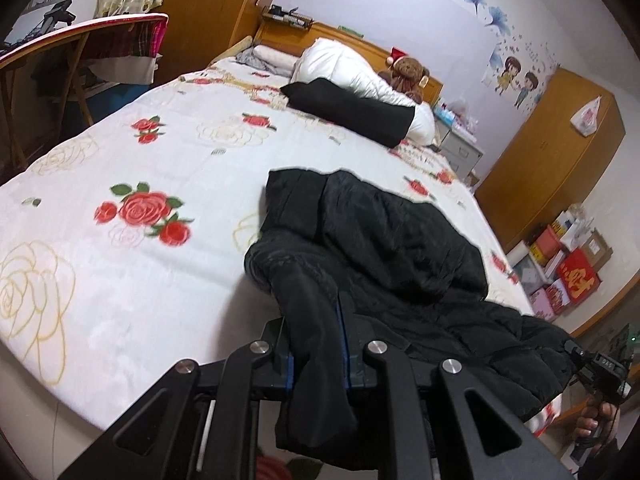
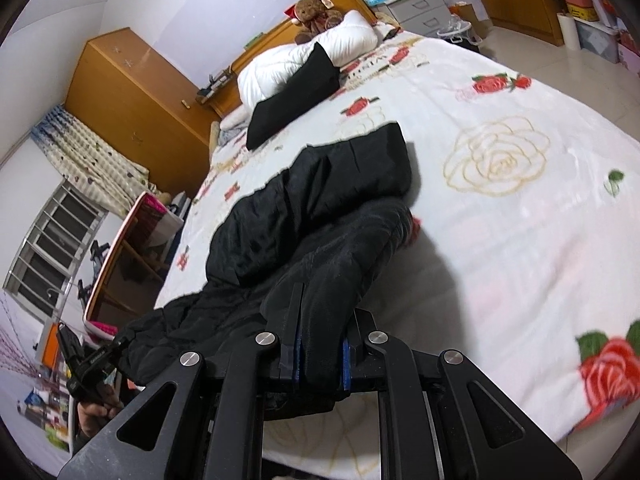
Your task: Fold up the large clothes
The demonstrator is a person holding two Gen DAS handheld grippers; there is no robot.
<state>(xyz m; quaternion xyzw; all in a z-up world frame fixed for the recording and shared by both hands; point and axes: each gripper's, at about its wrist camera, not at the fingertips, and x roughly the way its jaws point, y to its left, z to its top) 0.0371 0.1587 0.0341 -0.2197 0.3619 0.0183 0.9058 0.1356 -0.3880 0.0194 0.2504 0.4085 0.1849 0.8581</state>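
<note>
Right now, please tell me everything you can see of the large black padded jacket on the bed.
The large black padded jacket is made of shiny, slightly wrinkled fabric with quilted seams. It lies partly folded on the white bedspread with red roses, near the bed's foot edge, with part hanging over it. The left gripper is clamped on one bunched part, the right gripper on another. A separate black folded cloth lies farther up, apart from it.

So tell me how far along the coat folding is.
Done: one folded black garment already rests by the white pillow. In hand: the left gripper and the right gripper are each shut on an edge of the black padded coat, which lies rumpled and partly doubled over on the floral bedspread. Left: laying it flat, finishing the folds and setting it aside.
</note>
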